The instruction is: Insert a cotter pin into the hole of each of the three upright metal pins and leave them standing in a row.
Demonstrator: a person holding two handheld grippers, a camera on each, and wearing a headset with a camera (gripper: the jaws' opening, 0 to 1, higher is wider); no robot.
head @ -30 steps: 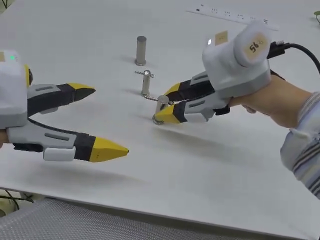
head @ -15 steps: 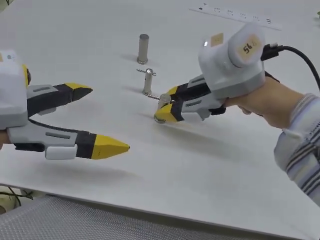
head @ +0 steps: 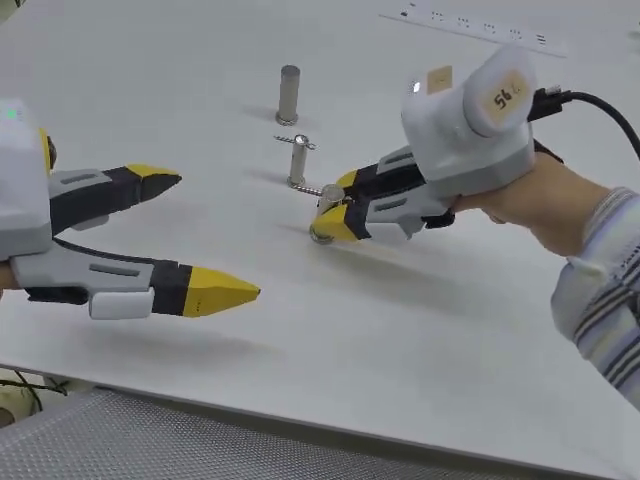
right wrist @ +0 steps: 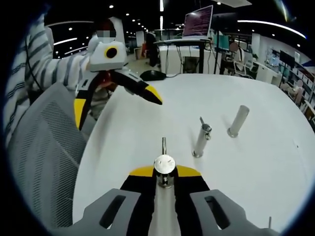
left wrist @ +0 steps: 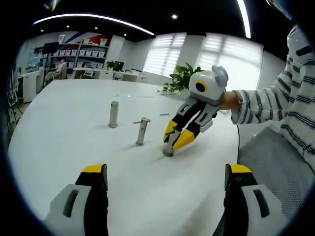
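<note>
**benchrat:** How should this step be handled? Nearest the edge of the bench (head: 420, 340), the left tool (head: 195, 235) is held spread wide, with nothing in it. Further in, the right tool (head: 335, 208) is pinched on the near pin (right wrist: 164, 164). That pin stands on the bench, and a cotter (right wrist: 164, 144) is poking out by its top toward the mid pin (head: 298, 160).

**pinhead:** How deep that cotter is seated can't be told from here. The near pin is probably best gripped low and square so it isn't tipped. The cotter should be nudged home along the hole's line, not levered. After that the grip should be opened gently and drawn straight back, since the foot is narrow. A cotter can be seen across the mid pin's top. The far pin (head: 289, 95) looks bare, so that one's likely left to do.

**benchrat:** And materials?

**pinhead:** The pins are smooth, dull-grey metal cylinders with a small flared foot, so they're probably slippery and easily toppled. The cotters are thin bright wire and could easily be bent. The tool tips are yellow, tapered and hard-looking. The bench is flat matte white.
</note>
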